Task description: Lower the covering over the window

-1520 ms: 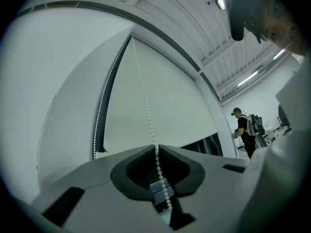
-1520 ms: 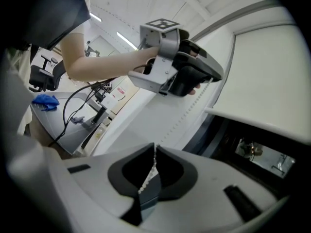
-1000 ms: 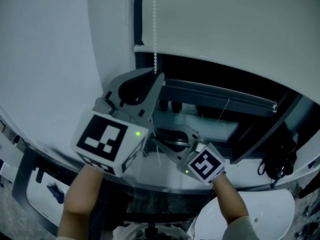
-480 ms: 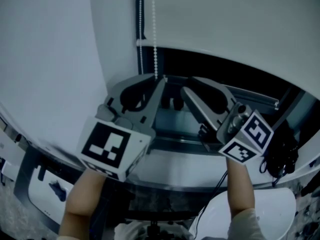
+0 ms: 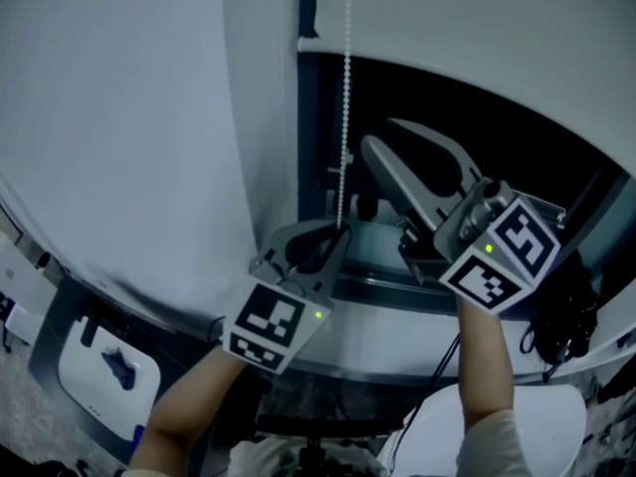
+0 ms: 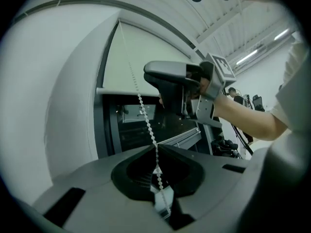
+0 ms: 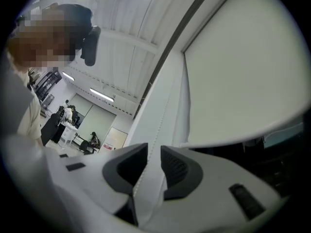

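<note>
The white roller blind [image 5: 477, 18] hangs over the top of the dark window [image 5: 477, 117], and its bead chain [image 5: 345, 97] drops along the left frame. My left gripper [image 5: 344, 230] is low and shut on the chain, which runs taut up from its jaws [image 6: 141, 103]. Higher and to the right, my right gripper [image 5: 381, 135] points upward. In the right gripper view its jaws [image 7: 154, 152] stand apart, with a faint line of chain [image 7: 163, 120] in the gap and the blind [image 7: 243, 72] above. In the left gripper view the right gripper [image 6: 170, 79] shows beyond the chain.
A grey sill [image 5: 388, 296] runs under the window. Black cables [image 5: 566, 316] hang at the right. A white seat [image 5: 517, 425] is below and a white device [image 5: 99, 366] lies lower left. The wall [image 5: 119, 117] fills the left. People [image 7: 68, 115] stand far off in the room.
My left gripper has sunk with the chain still in its jaws. My right gripper has risen from sill level to above the left one, beside the chain.
</note>
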